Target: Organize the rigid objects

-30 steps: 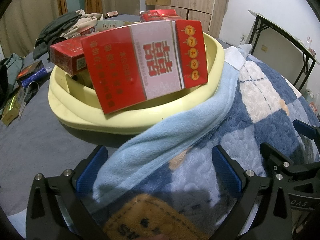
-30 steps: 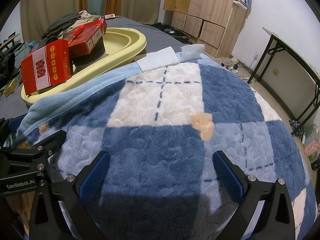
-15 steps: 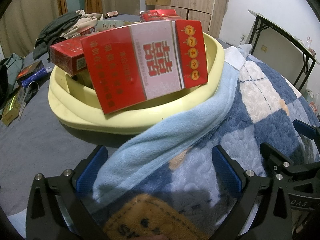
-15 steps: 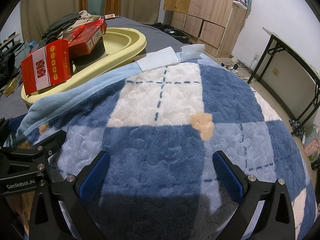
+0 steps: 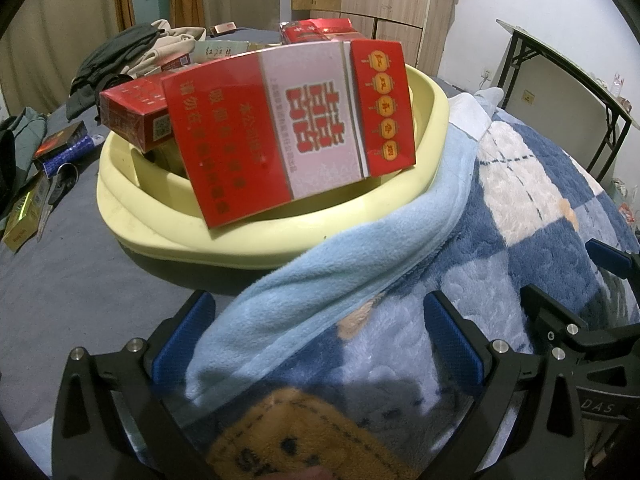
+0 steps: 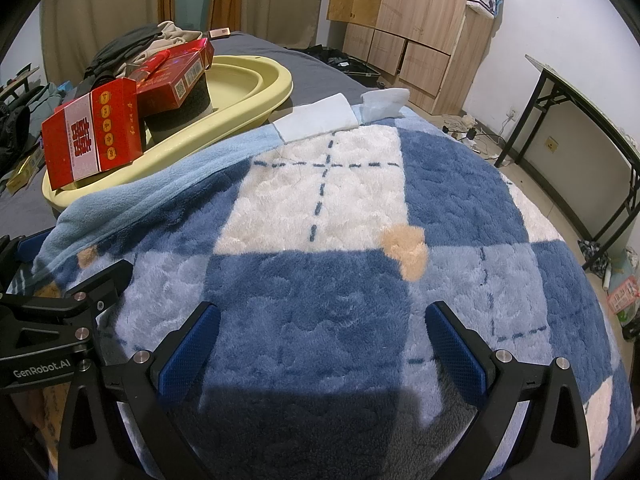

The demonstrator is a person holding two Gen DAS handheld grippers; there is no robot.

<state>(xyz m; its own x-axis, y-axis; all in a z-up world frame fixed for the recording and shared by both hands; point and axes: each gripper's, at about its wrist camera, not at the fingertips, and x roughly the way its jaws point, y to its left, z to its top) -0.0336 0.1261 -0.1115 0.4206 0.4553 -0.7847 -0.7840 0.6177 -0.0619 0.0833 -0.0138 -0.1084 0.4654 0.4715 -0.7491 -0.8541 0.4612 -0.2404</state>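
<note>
A pale yellow plastic basin (image 5: 256, 248) sits on the grey bed and holds several red cartons. A big red and white carton (image 5: 288, 132) leans on its near rim; it also shows in the right wrist view (image 6: 92, 132). A smaller red box (image 5: 136, 116) lies behind it. My left gripper (image 5: 316, 340) is open and empty, over the blanket's pale blue edge, short of the basin. My right gripper (image 6: 320, 344) is open and empty above the blue checked blanket (image 6: 360, 240).
Loose boxes (image 5: 64, 144) and a gold pack (image 5: 24, 216) lie on the grey sheet left of the basin. Clothes (image 5: 132, 48) are heaped behind it. A wooden wardrobe (image 6: 416, 12) and a folding table (image 6: 592, 120) stand at the right.
</note>
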